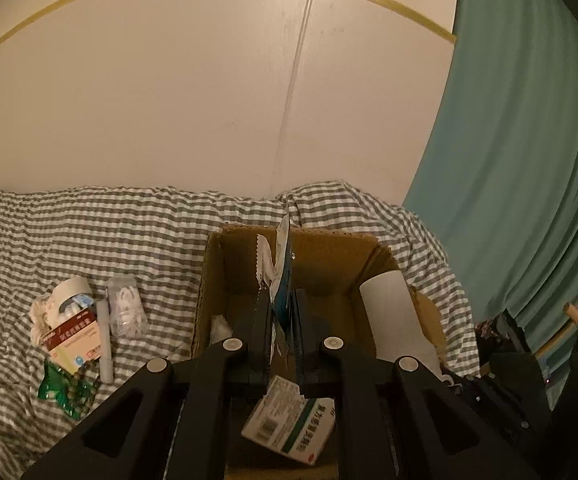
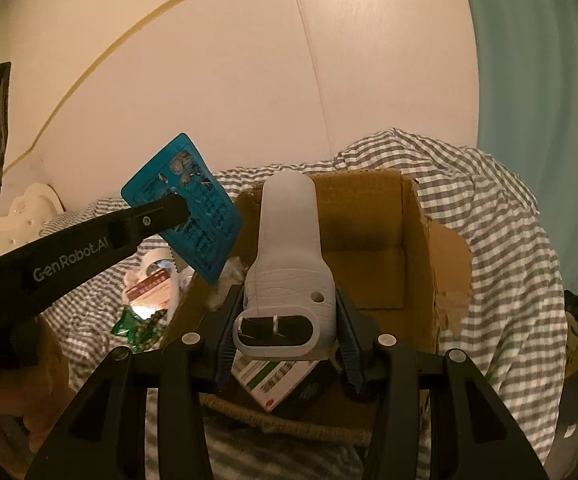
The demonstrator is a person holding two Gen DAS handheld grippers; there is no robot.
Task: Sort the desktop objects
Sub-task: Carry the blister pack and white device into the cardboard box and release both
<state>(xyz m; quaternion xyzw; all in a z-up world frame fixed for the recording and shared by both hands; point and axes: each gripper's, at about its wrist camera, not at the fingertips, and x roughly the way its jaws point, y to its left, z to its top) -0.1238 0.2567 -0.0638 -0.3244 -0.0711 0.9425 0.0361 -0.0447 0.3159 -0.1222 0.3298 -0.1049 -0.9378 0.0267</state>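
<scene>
Over the brown cardboard box [image 2: 373, 240], left gripper [image 1: 283, 312] jaws pinch a flat blue blister card [image 2: 183, 208]; right gripper [image 2: 289, 320] jaws clamp a grey-white plastic handled device [image 2: 289, 248].

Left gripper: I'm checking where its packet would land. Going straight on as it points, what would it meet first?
Probably the inside of the open brown cardboard box; the left gripper grips a flat blue packet over it, though depth is unclear.
</scene>
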